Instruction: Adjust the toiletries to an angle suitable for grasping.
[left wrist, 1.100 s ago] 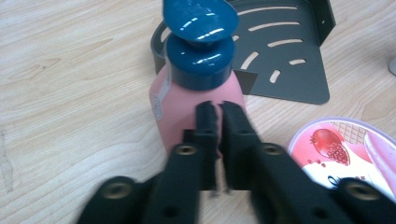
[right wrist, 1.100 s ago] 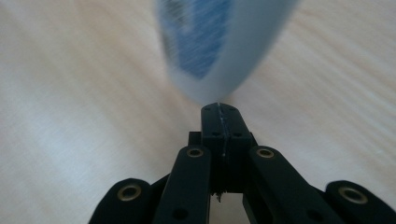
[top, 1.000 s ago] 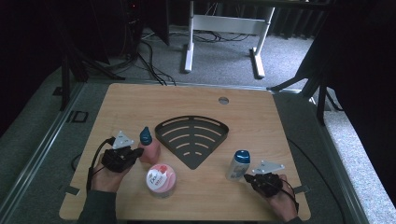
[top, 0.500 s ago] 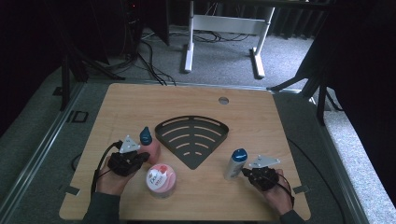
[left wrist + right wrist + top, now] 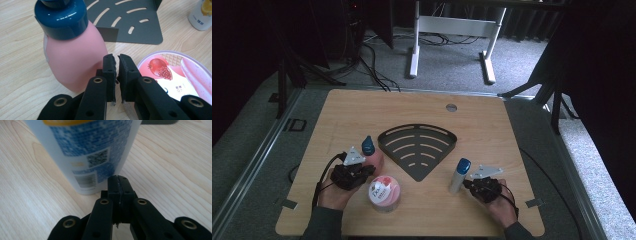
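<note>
Pink bottle [image 5: 75,60], one; white bottle [image 5: 92,152], one; tub [image 5: 384,192], one; rack [image 5: 417,147], one

Shut jaws just before a white bottle [image 5: 95,150] on the table [image 5: 175,170].

Wooden tabletop [image 5: 362,110]: black slotted tray [image 5: 418,148] at centre. Towards the near edge: pink bottle [image 5: 373,156], round tub [image 5: 384,193], white bottle [image 5: 459,176].

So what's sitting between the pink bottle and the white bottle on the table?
In the high view, the dark slotted fan-shaped tray lies between the pink bottle and the white bottle; its pointed corner reaches down between them, with bare wood either side.
</note>
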